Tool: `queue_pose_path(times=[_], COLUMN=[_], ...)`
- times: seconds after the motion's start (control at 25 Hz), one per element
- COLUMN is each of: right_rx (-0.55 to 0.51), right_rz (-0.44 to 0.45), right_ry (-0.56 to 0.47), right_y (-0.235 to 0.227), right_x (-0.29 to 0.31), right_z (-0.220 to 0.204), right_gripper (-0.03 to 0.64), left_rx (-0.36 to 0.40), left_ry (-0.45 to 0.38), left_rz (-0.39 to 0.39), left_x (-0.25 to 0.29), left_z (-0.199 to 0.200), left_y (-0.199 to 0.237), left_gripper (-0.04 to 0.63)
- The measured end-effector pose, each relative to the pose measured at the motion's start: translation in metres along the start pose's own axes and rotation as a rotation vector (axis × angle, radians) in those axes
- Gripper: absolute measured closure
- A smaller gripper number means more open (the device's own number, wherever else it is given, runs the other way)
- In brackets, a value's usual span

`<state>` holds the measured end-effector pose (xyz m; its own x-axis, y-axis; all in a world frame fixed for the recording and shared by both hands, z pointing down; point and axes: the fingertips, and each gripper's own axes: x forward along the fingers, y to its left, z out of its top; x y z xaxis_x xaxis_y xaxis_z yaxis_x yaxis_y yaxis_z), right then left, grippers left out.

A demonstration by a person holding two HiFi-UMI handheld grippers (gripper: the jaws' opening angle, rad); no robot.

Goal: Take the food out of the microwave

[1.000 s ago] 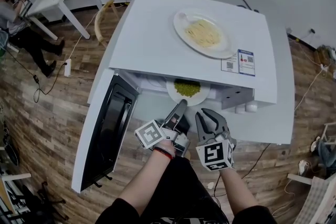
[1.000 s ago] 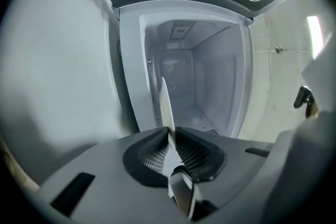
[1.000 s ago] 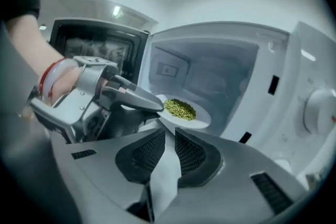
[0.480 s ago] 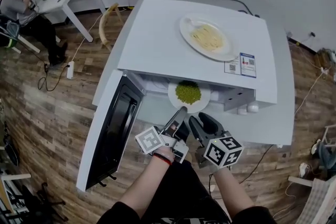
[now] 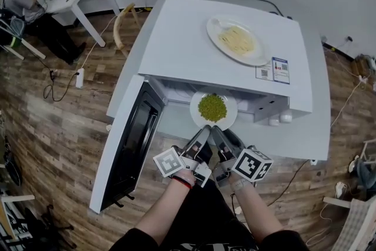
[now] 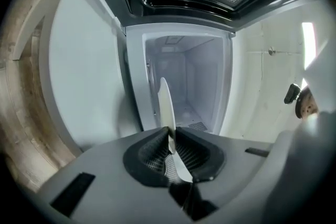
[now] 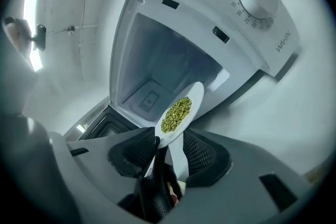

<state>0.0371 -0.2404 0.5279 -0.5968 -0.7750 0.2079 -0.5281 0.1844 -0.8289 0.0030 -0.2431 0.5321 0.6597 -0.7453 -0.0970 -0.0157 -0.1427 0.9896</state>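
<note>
A white plate of green peas [image 5: 212, 110] sticks halfway out of the open white microwave [image 5: 194, 50]. My left gripper [image 5: 204, 129] is shut on the plate's near rim; in the left gripper view the plate [image 6: 166, 107] stands edge-on, pinched between the pads. My right gripper [image 5: 217, 130] sits right beside it at the same rim. Its jaws are opening: in the right gripper view the plate [image 7: 178, 113] lies between them, against one pad and apart from the other.
The microwave door [image 5: 132, 144] hangs open to the left. A plate of noodles [image 5: 238, 39] rests on top of the microwave. The microwave stands on a white table [image 5: 311, 138]. A person [image 5: 23, 0] sits at a desk far left.
The plate of peas has slid further out of the microwave toward me. My right gripper has rolled over, opened wide and closed in beside the left one at the rim.
</note>
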Motion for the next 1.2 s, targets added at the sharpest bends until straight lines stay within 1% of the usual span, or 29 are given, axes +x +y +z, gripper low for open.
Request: queue_pose_path(times=[0.08,0.16,0.24,0.76,0.88,0.96,1.04,1.2], right_rx=[-0.002,0.013,0.024,-0.102,-0.134,-0.144,-0.146,-0.154], right_rz=[-0.025,-0.048,-0.06,-0.091,-0.114,-0.129,-0.138,-0.152], right_ry=[-0.005,-0.014,-0.02,-0.013,-0.021,-0.027,-0.032,-0.041], right_y=[-0.002,-0.005,-0.006,0.007,0.006,0.005,0.004,0.004], right_x=[-0.002,-0.005,-0.007,-0.019,-0.021,-0.023,-0.025,-0.027], right_z=[-0.002,-0.003,-0.004,-0.012,-0.014,-0.016,-0.018,-0.022], right_gripper=[0.45,0.483,0.486,0.491,0.491,0.491,0.491,0.492], left_rx=[0.012,0.023,0.034,0.087,0.123,0.171,0.206,0.226], left_ry=[0.01,0.02,0.03,0.088,0.107,0.126,0.143,0.159], left_rz=[0.006,0.011,0.017,0.065,0.055,0.028,0.019,0.036], left_x=[-0.002,-0.004,-0.006,-0.024,-0.025,-0.024,-0.024,-0.028], left_z=[-0.001,-0.003,-0.004,-0.014,-0.016,-0.017,-0.018,-0.02], left_y=[0.0,0.0,0.0,0.004,0.001,-0.004,-0.006,-0.005], left_gripper=[0.551,0.551,0.551,0.551,0.546,0.545,0.545,0.543])
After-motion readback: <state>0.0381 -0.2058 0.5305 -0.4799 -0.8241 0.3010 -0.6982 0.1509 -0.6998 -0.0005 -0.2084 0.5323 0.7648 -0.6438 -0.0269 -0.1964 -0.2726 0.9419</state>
